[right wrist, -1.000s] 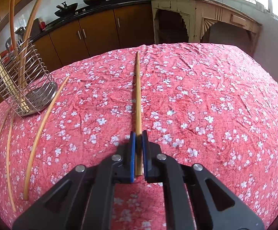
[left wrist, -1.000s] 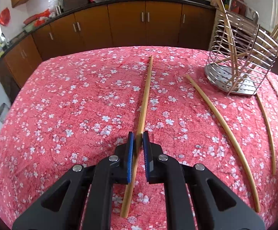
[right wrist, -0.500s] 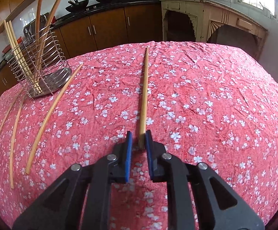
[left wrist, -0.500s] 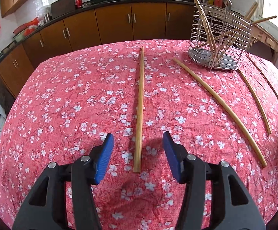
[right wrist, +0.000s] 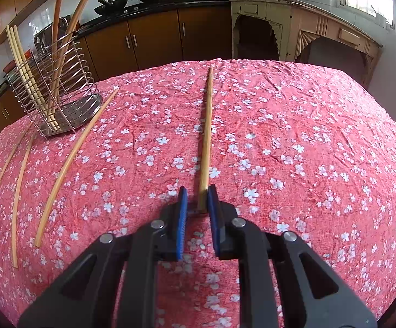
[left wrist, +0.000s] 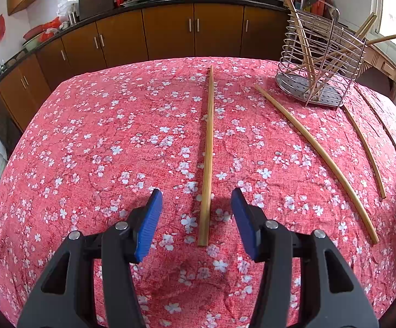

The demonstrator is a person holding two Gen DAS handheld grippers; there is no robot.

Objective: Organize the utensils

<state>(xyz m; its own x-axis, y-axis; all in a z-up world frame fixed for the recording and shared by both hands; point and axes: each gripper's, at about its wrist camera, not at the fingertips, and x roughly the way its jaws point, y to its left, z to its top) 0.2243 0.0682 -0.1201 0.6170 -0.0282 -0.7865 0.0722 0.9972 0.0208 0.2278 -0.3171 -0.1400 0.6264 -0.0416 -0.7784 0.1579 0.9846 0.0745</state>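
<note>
L jaws: left gripper (left wrist: 196,216) released, have just been opening; chopstick (left wrist: 208,147) lies loose between them on the counter (left wrist: 88,142).
R jaws: right gripper (right wrist: 197,213) slack; stick (right wrist: 205,147) end between pads, touching the right pad only, not clamped.
Step tip: clamp near the end, lift level, tip into the holder.
Holder: wire caddy (left wrist: 318,63) upright, several sticks leaning inside.
Loose: three more beside the caddy.
</note>
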